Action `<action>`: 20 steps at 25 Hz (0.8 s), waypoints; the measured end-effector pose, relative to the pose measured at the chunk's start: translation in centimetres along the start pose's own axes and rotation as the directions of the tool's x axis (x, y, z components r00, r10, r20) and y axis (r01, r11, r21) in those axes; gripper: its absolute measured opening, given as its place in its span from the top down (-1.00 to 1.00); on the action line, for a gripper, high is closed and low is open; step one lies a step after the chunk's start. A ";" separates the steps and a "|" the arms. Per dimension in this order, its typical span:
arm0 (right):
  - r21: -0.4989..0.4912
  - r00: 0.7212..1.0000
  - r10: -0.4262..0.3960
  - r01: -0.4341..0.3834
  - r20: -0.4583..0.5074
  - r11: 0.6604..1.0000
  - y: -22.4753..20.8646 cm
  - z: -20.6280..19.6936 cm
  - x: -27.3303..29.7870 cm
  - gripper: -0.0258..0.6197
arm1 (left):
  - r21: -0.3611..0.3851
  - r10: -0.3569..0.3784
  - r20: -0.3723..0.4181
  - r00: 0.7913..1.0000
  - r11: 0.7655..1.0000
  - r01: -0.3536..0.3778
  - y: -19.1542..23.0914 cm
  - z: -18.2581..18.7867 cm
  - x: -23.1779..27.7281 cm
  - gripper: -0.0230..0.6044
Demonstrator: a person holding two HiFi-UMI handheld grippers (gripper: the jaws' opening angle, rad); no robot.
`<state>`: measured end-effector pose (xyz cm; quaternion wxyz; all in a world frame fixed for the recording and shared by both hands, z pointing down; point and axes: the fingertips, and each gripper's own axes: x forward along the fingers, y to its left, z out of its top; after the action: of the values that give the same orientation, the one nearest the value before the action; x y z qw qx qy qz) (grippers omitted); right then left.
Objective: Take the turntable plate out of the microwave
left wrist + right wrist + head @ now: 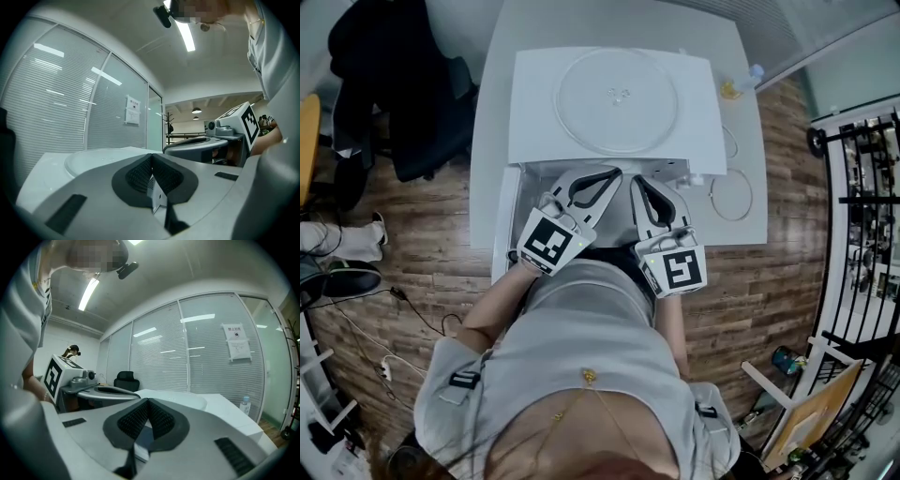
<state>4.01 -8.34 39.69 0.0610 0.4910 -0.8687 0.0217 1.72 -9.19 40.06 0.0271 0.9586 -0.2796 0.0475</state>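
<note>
The clear glass turntable plate (617, 100) lies flat on top of the white microwave (534, 112), outside the oven; it also shows as a pale disc in the left gripper view (93, 158) and the right gripper view (180, 397). My left gripper (615, 174) and right gripper (636, 182) hover side by side at the microwave's front edge, both shut with nothing between the pads. They point level toward the plate and touch nothing. In each gripper view the closed jaws (151, 157) (149, 400) fill the foreground, with the other gripper beside them (206, 140) (103, 392).
The microwave stands on a white table (741, 122). A white panel, seemingly the open door (508, 220), juts out at the front left. A water bottle (754, 73) and looped white cable (731, 195) lie to the right. A black office chair (403, 94) stands to the left.
</note>
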 end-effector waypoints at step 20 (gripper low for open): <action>-0.016 1.000 0.013 -0.013 -0.023 1.000 0.1 -0.3 0.5 0.87 | -0.035 -0.016 -0.010 1.000 0.999 0.016 0.0 -0.4 0.0 0.84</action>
<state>3.70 -8.71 40.09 0.0747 0.4846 -0.8713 0.0205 1.70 -9.22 40.47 0.0458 0.9598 -0.2727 0.0473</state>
